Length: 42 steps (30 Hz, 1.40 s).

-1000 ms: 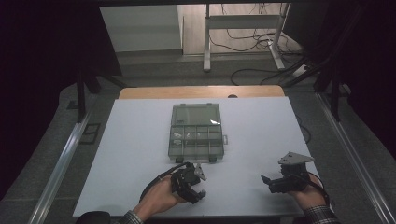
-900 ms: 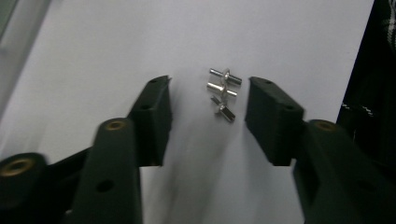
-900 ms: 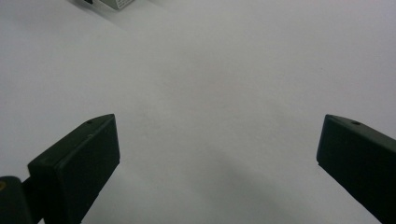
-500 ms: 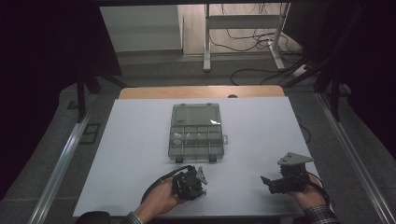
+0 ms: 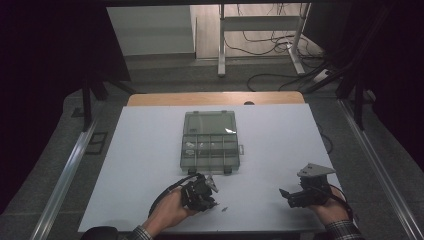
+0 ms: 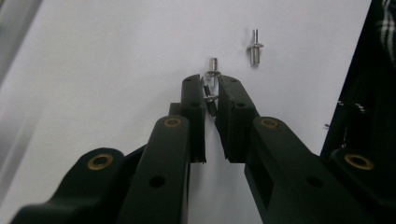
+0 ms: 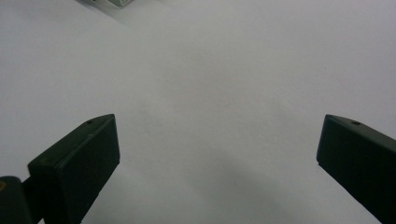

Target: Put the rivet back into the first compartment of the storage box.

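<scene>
My left gripper is shut on a small metal screw, whose tip sticks out past the black pads. A second screw lies loose on the white table just beyond it. From above, the left gripper rests near the table's front edge, with the loose screw right beside its tips. My right gripper rests at the front right, and its jaws stand wide open over bare table. A clear compartment box lies open at the table's middle.
The white table has free room on both sides of the box. A corner of the box peeks in at the top of the right gripper view. Beyond the table stand a desk frame and floor cables.
The left gripper's jaws have drawn together since a second ago. Both hands stay where they were.
</scene>
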{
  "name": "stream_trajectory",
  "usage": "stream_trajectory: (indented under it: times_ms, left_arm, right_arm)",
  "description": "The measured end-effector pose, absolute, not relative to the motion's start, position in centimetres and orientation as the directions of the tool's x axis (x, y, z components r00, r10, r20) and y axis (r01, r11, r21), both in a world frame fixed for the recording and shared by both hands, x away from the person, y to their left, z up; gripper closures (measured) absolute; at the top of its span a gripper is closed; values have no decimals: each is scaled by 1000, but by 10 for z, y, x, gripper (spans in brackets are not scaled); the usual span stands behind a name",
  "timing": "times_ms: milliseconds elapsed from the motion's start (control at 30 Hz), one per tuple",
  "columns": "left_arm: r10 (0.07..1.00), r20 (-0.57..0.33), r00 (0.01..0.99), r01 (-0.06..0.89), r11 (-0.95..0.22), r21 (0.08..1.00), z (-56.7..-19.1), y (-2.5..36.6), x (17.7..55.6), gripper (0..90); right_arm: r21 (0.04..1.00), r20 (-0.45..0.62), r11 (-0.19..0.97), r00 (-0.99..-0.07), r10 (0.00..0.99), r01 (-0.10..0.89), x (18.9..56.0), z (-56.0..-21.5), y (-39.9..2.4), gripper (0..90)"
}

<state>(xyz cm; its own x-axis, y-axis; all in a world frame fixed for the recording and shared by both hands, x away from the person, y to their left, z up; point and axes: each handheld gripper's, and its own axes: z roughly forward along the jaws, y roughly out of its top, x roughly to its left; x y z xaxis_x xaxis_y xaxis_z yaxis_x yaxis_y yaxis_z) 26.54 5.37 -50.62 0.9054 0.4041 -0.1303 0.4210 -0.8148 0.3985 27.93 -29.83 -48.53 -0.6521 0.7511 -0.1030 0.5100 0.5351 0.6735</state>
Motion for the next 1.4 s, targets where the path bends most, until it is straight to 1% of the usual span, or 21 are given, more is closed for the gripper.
stream_trajectory:
  times_ms: [200, 700, 800, 900, 1400]
  left_arm:
    - [417, -159, 895, 444, -791, 421, -500, 60, 268, 819]
    - [474, -174, 863, 496, -734, 464, -483, 78, 276, 819]
    - [484, -177, 857, 505, -721, 475, -480, 83, 279, 819]
    - [512, -192, 837, 533, -686, 495, -477, 85, 280, 819]
    - [558, -189, 808, 563, -636, 528, -462, 108, 297, 819]
  right_arm:
    - [674, -103, 534, -651, 752, 510, 279, -485, -298, 0]
    - [697, -94, 512, -644, 760, 502, 279, -482, -300, 0]
    - [707, -85, 499, -641, 763, 501, 279, -481, -300, 0]
    - [718, -72, 481, -634, 770, 503, 279, -480, -300, 0]
    - [756, -22, 429, -636, 771, 494, 279, -476, -299, 0]
